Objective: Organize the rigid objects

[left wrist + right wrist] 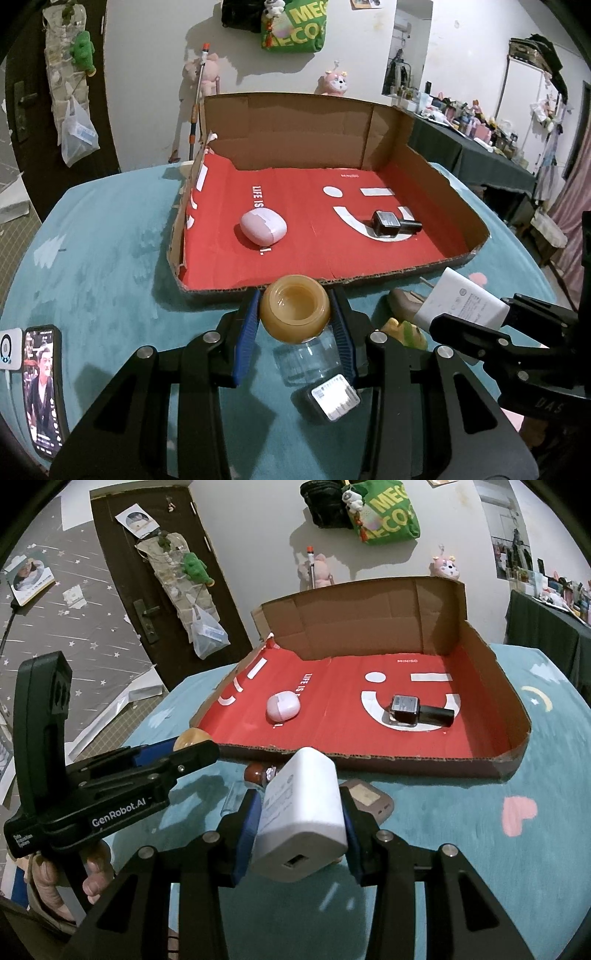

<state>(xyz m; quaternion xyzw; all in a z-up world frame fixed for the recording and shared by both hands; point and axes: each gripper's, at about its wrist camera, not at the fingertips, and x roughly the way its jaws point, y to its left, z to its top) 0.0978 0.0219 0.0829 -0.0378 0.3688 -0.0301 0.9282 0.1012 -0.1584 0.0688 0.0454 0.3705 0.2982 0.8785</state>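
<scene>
Clamping a small amber jar between its blue pads, the left hand-held gripper hovers at the near edge of the red-lined cardboard tray. Beside it, the right hand-held gripper is closed on a white charger, above the teal tabletop. A pink case and dark bottle lie inside the tray.

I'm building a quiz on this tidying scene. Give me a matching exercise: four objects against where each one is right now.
Objects:
1. white charger
2. amber jar
3. pink earbud case
4. phone

Places:
A. inside the cardboard tray
B. between the left gripper pads
C. flat on the teal cloth
D. between the right gripper pads

Pairs: 1-D, 2-B, 3-A, 4-C
</scene>
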